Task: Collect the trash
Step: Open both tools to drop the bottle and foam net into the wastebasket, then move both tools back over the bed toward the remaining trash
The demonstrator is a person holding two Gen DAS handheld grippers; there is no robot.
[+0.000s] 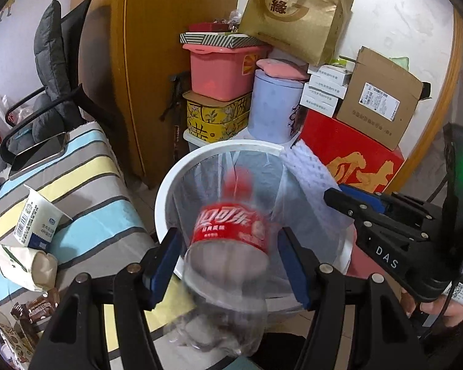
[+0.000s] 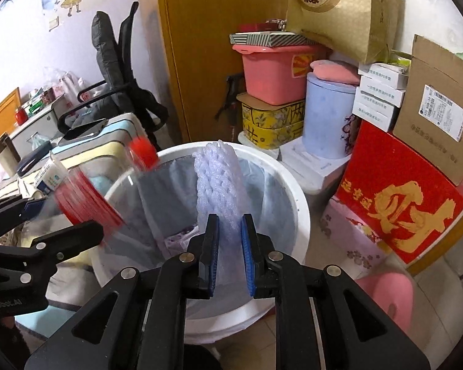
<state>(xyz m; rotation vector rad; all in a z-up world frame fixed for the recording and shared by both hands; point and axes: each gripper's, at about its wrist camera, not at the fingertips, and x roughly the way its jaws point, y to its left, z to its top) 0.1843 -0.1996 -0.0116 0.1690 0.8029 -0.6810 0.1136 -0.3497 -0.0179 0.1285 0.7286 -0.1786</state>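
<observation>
An empty clear cola bottle [image 1: 228, 240] with a red label and red cap sits between the fingers of my left gripper [image 1: 230, 252], blurred, cap pointing into a white bin [image 1: 169, 185] lined with a clear bag. The jaws stand wide and I cannot tell whether the pads touch it. My right gripper [image 2: 230, 246] is shut on a white foam net sleeve [image 2: 219, 178] held over the bin [image 2: 296, 191]. The bottle also shows in the right wrist view [image 2: 89, 197], at the bin's left rim. The right gripper shows in the left wrist view [image 1: 345, 197].
A striped cloth surface [image 1: 86, 185] to the left carries a milk carton [image 1: 35, 219], a paper pack [image 1: 24, 265] and snack wrappers [image 1: 34, 308]. Stacked boxes, a pink tub [image 1: 225, 71], a lilac canister [image 1: 274, 108] and a red box [image 1: 355, 157] stand behind the bin. An office chair [image 1: 55, 71] stands far left.
</observation>
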